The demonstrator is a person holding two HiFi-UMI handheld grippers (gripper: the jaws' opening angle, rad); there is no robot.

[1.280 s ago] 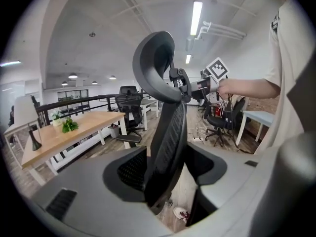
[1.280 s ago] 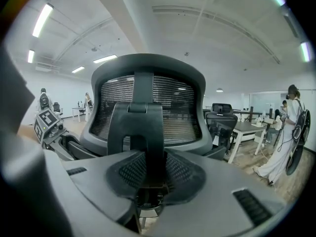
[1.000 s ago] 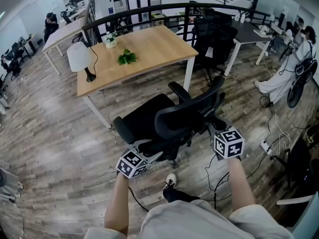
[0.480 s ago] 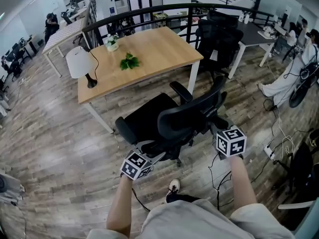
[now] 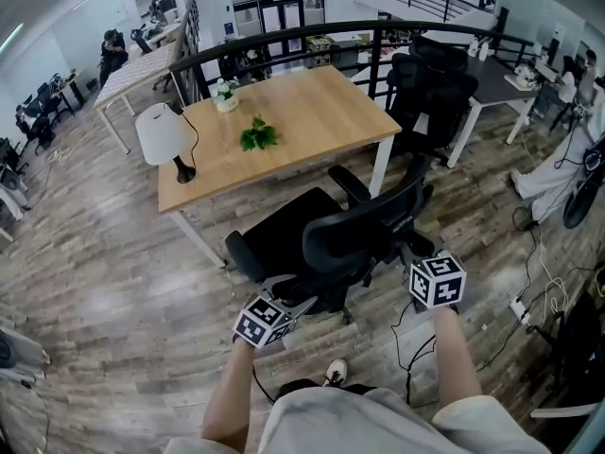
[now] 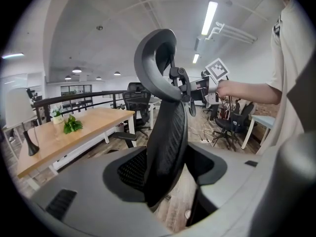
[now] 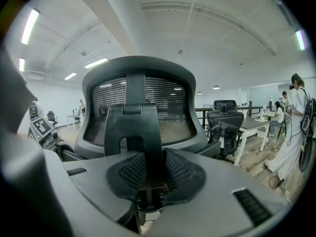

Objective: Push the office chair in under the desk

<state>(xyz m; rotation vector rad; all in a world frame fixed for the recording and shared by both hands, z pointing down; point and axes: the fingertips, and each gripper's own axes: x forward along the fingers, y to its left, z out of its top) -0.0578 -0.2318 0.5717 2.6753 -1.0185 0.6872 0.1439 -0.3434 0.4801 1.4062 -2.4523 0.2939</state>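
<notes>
The black office chair (image 5: 331, 239) stands on the wooden floor just in front of the light wooden desk (image 5: 293, 102), its seat facing the desk's near edge. My left gripper (image 5: 301, 303) is shut on the left side edge of the mesh backrest (image 6: 165, 142), which fills the gap between the jaws of the left gripper (image 6: 165, 179). My right gripper (image 5: 408, 246) holds the chair from behind on the right. In the right gripper view, the right gripper (image 7: 148, 181) is shut on the backrest's central spine (image 7: 143, 132).
On the desk stand a white lamp (image 5: 161, 130), a leafy plant (image 5: 258, 137) and a small pot (image 5: 225, 96). More black chairs (image 5: 430, 88) and a dark desk (image 5: 492, 74) are at the right, a railing (image 5: 284, 38) behind. Cables (image 5: 525, 282) trail on the floor.
Both grippers and the chair have moved forward together towards the desk, and the seat front is nearer the desk's edge. The grips look unchanged.
</notes>
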